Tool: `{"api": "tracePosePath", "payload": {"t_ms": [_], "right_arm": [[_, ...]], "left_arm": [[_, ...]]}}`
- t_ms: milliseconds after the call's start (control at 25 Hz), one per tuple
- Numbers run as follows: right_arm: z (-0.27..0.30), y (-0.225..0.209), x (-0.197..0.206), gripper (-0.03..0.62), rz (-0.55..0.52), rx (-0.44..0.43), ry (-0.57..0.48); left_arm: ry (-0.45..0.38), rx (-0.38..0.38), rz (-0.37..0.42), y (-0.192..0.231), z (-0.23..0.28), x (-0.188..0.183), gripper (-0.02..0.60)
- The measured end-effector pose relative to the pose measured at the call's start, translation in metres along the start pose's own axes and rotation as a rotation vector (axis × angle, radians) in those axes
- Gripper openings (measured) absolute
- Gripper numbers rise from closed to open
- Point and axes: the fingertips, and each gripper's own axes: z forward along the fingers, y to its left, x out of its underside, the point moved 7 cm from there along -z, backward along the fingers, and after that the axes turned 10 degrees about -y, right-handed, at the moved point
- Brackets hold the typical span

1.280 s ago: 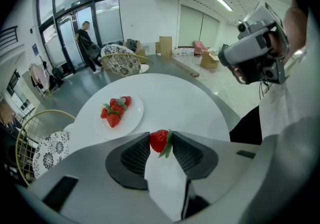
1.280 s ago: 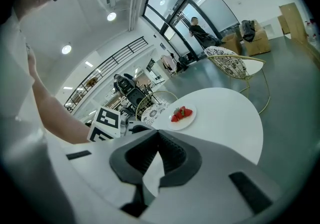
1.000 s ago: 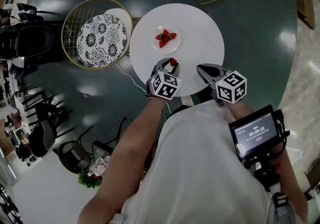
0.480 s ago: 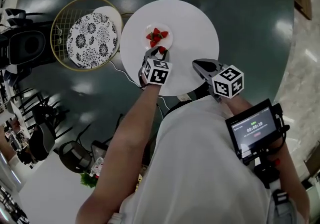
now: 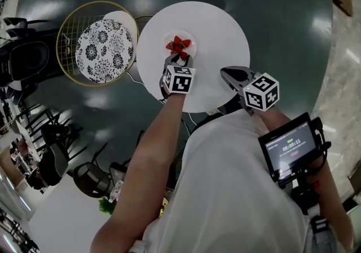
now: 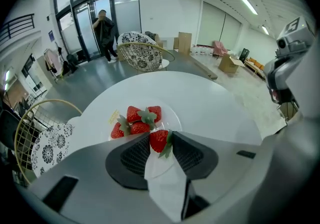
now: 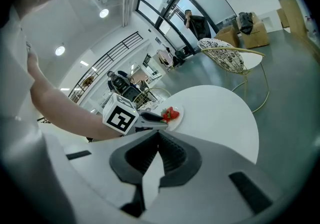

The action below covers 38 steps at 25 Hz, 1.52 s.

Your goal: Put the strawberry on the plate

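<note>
Now the left gripper (image 5: 178, 60) clamps the strawberry (image 6: 158, 139) just over the plate (image 6: 171, 117), at its near rim. The right gripper (image 7: 158, 140), jaws together, sits farther off.

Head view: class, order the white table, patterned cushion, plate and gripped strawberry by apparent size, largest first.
1. white table
2. patterned cushion
3. plate
4. gripped strawberry
The cushion lies farther from the camera, but the gaps are plain.

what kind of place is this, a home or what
Probably not a home: more likely a public lobby or lounge-type hall. It has tall glass entrance doors, a wide polished floor, and café-style seating: a round white table beside a wire chair.
</note>
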Motion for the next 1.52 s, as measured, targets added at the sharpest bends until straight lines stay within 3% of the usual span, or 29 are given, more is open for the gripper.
{"api": "tracePosePath", "payload": {"t_ms": [280, 720, 1320, 1520], "right_arm": [[-0.002, 0.000, 0.002, 0.008, 0.010, 0.009, 0.002], [-0.003, -0.002, 0.005, 0.006, 0.008, 0.012, 0.009], [0.014, 0.011, -0.007, 0.006, -0.048, -0.075, 0.026], [0.017, 0.013, -0.023, 0.006, -0.077, -0.086, 0.020]], "left_arm": [[0.001, -0.010, -0.060, 0.000, 0.006, -0.002, 0.127], [-0.016, -0.016, -0.078, 0.001, 0.007, 0.002, 0.127], [-0.212, -0.001, -0.208, -0.003, -0.061, 0.008, 0.127], [-0.305, 0.051, -0.273, -0.011, -0.092, 0.009, 0.126]]}}
